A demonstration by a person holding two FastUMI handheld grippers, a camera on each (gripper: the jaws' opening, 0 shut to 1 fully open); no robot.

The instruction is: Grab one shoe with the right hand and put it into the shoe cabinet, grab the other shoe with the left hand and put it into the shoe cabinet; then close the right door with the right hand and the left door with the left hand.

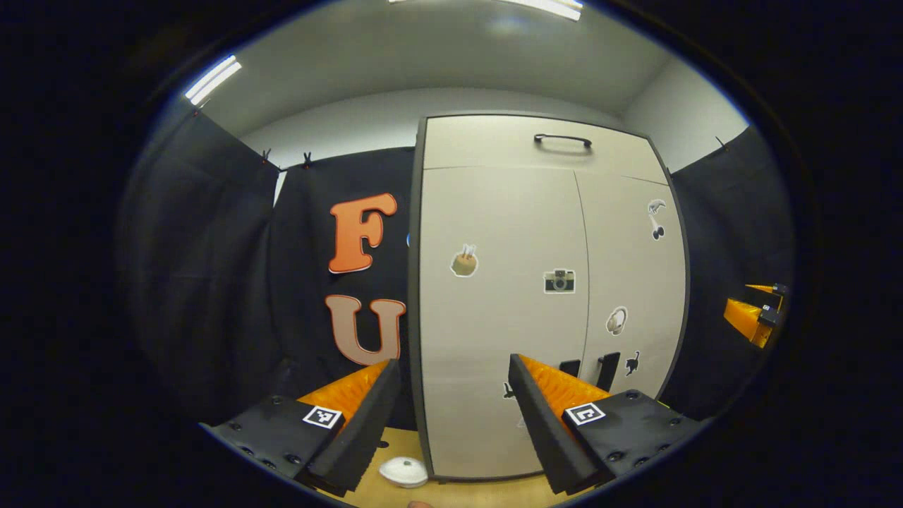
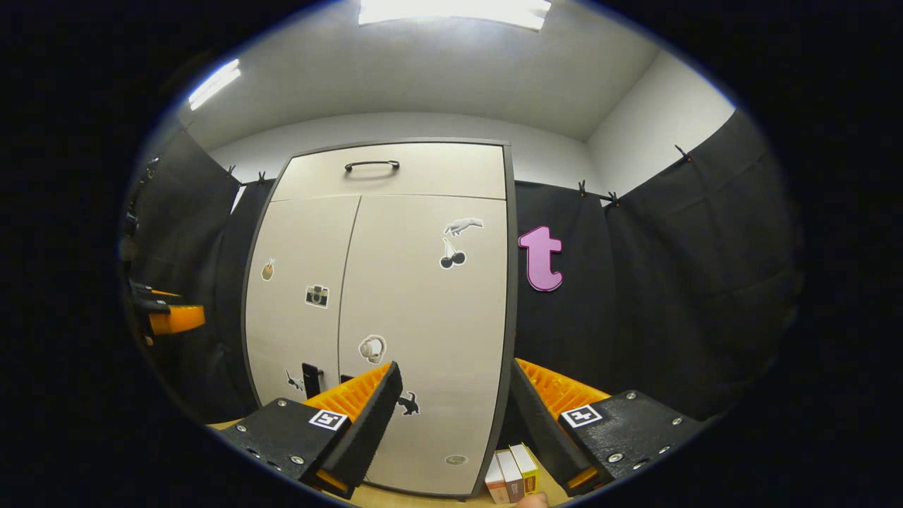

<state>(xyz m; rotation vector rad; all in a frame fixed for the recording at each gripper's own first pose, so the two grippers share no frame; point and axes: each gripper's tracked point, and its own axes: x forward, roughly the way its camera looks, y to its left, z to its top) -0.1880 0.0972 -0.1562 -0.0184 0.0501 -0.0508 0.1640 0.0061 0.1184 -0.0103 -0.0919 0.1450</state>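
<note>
Left gripper view: shoe cabinet [image 1: 508,296] doors closed, left gripper [image 1: 455,402] & right gripper [image 2: 455,402] jaws apart, empty.

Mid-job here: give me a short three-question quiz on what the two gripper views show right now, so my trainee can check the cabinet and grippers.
1. True or false: both lower doors of the shoe cabinet are closed.
2. What is the left gripper holding? A) a shoe B) a door handle C) nothing
3. Fill in: in the right gripper view, the small boxes stand on the floor by the cabinet's ____ corner, between the fingers of the right gripper.

Key
1. True; the left door and right door sit flush.
2. C; its jaws are apart and empty.
3. Right.
</note>
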